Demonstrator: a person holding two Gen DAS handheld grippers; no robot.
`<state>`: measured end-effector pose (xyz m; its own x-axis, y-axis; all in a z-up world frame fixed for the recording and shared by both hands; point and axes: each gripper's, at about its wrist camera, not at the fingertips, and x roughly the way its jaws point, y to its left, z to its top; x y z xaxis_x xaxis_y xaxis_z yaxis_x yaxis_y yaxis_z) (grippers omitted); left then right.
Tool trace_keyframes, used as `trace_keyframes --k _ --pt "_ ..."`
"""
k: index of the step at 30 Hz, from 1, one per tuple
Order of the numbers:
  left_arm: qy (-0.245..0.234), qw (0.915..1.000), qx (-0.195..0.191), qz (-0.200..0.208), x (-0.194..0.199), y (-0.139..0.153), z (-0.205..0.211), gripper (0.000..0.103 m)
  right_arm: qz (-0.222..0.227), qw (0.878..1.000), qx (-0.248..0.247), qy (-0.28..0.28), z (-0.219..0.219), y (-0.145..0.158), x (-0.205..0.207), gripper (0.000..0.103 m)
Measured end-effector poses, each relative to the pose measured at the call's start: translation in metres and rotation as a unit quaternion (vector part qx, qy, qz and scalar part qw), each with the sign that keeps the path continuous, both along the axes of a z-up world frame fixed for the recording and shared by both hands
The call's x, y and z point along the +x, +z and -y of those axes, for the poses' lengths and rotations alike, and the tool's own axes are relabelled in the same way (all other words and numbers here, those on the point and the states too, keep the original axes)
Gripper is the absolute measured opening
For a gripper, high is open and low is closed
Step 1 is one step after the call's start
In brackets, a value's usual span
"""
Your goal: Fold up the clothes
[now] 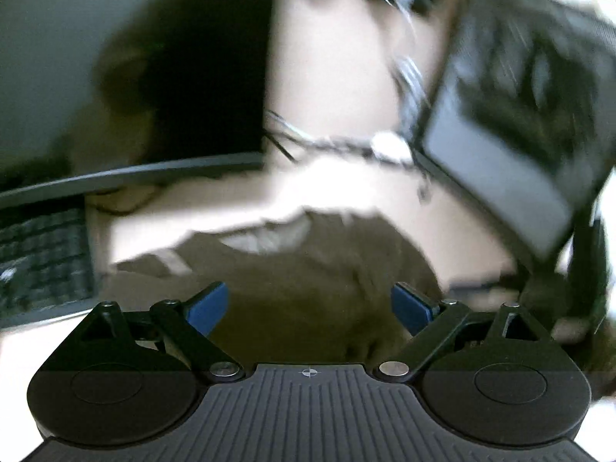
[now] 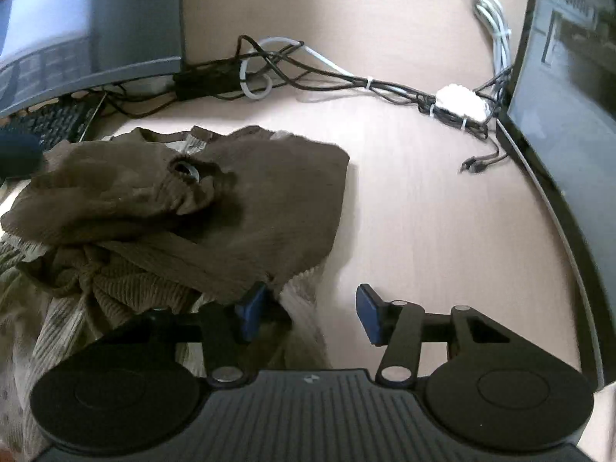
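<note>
1. Desk (image 2: 423, 211): pale wood-look top, carries everything else. Bare stretch runs between the clothes pile and the rt-hand screen.
2. Monitors: one dark screen (image 2: 558, 96) on the rt edge of the rt cam view, tilted by the fisheye; a 2nd screen (image 2: 88, 19) at top left w/ a black keyboard (image 2: 54, 123) under its lower edge. Left cam is badly motion-blurred but shows the same sort of layout: screen (image 1: 519, 107) rt, keyboard (image 1: 42, 258) left.
3. Brown garment (image 2: 184, 208): ribbed knit, crumpled and partly doubled over itself, on the desk left of centre in the rt cam. An elastic opening puckers near its top. Lighter beige lining shows at the near hem and collar. In the left cam it's a brown blur (image 1: 308, 277) straight ahead, pale collar at the far edge.
4. Left gripper (image 1: 310, 308): blue pads spread wide, brown cloth seen between and beyond them; contact w/ cloth — can't tell, too blurred.
5. Right gripper (image 2: 310, 313): jaws wide apart. Left pad sits at the garment's near corner, cloth draped against it; rt pad over bare desk. Nothing clamped.
6. Cables (image 2: 308, 77): black and white tangle along the back of the desk, w/ a white adapter block (image 2: 460, 102) near the rt screen.
</note>
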<state>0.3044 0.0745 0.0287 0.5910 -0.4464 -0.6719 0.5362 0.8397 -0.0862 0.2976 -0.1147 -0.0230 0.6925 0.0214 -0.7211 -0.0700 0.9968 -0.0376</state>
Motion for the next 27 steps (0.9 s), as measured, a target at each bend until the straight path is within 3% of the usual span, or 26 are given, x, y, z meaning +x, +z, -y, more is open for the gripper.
trace_keyframes --k 3,5,6,7,9,12,16,19,23,24,25,26,27 --pt "-0.020 0.9979 0.060 0.011 0.001 -0.028 0.029 0.095 0.027 0.999 -0.013 0.018 0.001 0.017 -0.009 0.050" --pt "-0.005 0.9962 0.083 0.024 0.005 -0.042 0.035 0.084 0.043 0.998 -0.020 0.028 0.001 0.028 -0.013 0.053" --pt "0.004 0.9957 0.088 0.029 0.006 -0.046 0.034 0.055 0.051 0.998 -0.024 0.033 0.001 0.033 -0.015 0.054" --pt "0.010 0.9959 0.086 0.027 0.009 -0.048 0.033 0.032 0.056 0.997 -0.024 0.043 -0.001 0.037 -0.015 0.055" --pt "0.034 0.9979 0.053 0.015 0.016 -0.042 0.022 0.010 0.062 0.996 -0.020 0.068 -0.006 0.043 -0.015 0.058" --pt "0.104 0.9942 -0.012 0.028 0.019 -0.006 -0.015 0.009 0.072 0.988 -0.013 0.138 -0.036 0.047 -0.011 0.064" --pt "0.184 0.9757 -0.101 0.064 0.016 0.054 -0.084 0.009 0.080 0.971 -0.014 0.224 -0.097 0.042 0.008 0.065" --pt "0.220 0.9627 -0.137 0.077 0.011 0.080 -0.121 0.009 0.071 0.961 -0.038 0.264 -0.143 0.026 0.031 0.065" --pt "0.256 0.9503 -0.162 0.071 0.001 0.089 -0.153 0.009 0.049 0.948 -0.086 0.304 -0.194 -0.001 0.057 0.064" --pt "0.263 0.9484 -0.164 0.069 -0.001 0.088 -0.159 0.009 0.046 0.946 -0.089 0.309 -0.198 -0.004 0.060 0.060" --pt "0.268 0.9469 -0.164 0.067 -0.003 0.087 -0.164 0.009 0.043 0.944 -0.091 0.313 -0.202 -0.006 0.062 0.042" --pt "0.274 0.9454 -0.164 0.066 -0.005 0.086 -0.169 0.009 0.040 0.943 -0.092 0.317 -0.205 -0.009 0.064 0.017" --pt "0.279 0.9441 -0.164 0.065 -0.008 0.085 -0.174 0.009 0.043 0.950 -0.084 0.299 -0.199 -0.003 0.066 0.012"
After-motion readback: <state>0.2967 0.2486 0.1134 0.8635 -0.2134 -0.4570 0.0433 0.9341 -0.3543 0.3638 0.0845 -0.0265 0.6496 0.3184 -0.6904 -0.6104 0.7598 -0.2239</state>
